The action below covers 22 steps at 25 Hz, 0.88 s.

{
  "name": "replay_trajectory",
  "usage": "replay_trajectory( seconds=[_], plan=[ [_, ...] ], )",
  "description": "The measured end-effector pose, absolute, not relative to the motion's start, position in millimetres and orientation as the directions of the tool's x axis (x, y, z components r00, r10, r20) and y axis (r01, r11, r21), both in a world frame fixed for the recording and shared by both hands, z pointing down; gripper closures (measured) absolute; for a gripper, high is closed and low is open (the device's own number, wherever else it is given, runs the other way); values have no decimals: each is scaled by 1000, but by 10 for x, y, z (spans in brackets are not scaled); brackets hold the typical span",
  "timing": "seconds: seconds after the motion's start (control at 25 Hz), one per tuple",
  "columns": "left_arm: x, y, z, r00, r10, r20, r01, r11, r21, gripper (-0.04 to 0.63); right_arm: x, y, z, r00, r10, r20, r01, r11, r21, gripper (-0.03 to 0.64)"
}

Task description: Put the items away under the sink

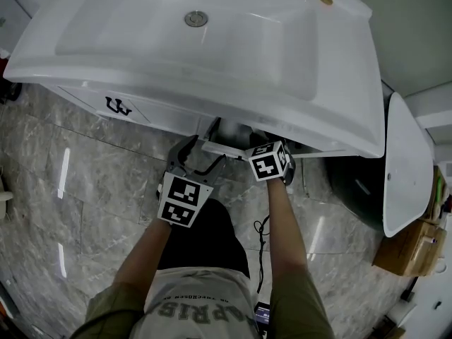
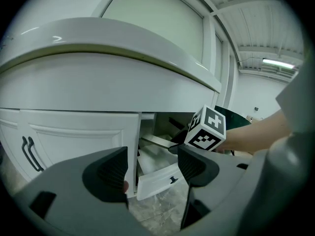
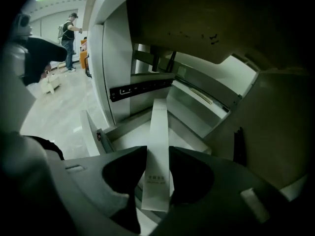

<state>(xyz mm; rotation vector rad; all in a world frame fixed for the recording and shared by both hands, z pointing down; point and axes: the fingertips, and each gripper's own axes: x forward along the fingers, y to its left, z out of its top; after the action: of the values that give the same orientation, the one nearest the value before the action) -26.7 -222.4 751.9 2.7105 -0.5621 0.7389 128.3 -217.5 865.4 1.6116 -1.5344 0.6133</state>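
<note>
A long, narrow white box (image 3: pixel 158 146) runs between the jaws of my right gripper (image 3: pixel 158 178), which is shut on it. The box's far end reaches over the pulled-out drawer (image 3: pixel 125 141) under the white sink (image 1: pixel 212 41). In the left gripper view the right gripper's marker cube (image 2: pixel 206 128) sits at the cabinet opening, above the white drawer front (image 2: pixel 157 180). My left gripper (image 2: pixel 152 168) is open with nothing between its pads and hangs in front of the drawer, left of the right hand. In the head view the sink's edge hides the right gripper's jaws.
A closed cabinet door with a black handle (image 2: pixel 29 154) stands left of the opening. At the right are a dark bin (image 1: pixel 353 182), a white oval lid (image 1: pixel 406 161) and a cardboard box (image 1: pixel 413 249). A cable (image 1: pixel 263 239) lies on the marble floor. A person (image 3: pixel 69 33) stands far off.
</note>
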Motion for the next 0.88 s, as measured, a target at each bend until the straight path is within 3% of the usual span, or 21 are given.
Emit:
replay_trajectory(
  seconds=[0.4, 0.88],
  plan=[
    [-227, -2242, 7774, 763, -261, 591, -416, -898, 142, 284, 1192, -2208, 9064, 59, -456, 888, -894, 372, 250, 474],
    [-118, -2232, 7883, 768, -237, 596, -382, -915, 128, 272, 1463, -2102, 9360, 85, -255, 963, -860, 469, 200, 474]
  ],
)
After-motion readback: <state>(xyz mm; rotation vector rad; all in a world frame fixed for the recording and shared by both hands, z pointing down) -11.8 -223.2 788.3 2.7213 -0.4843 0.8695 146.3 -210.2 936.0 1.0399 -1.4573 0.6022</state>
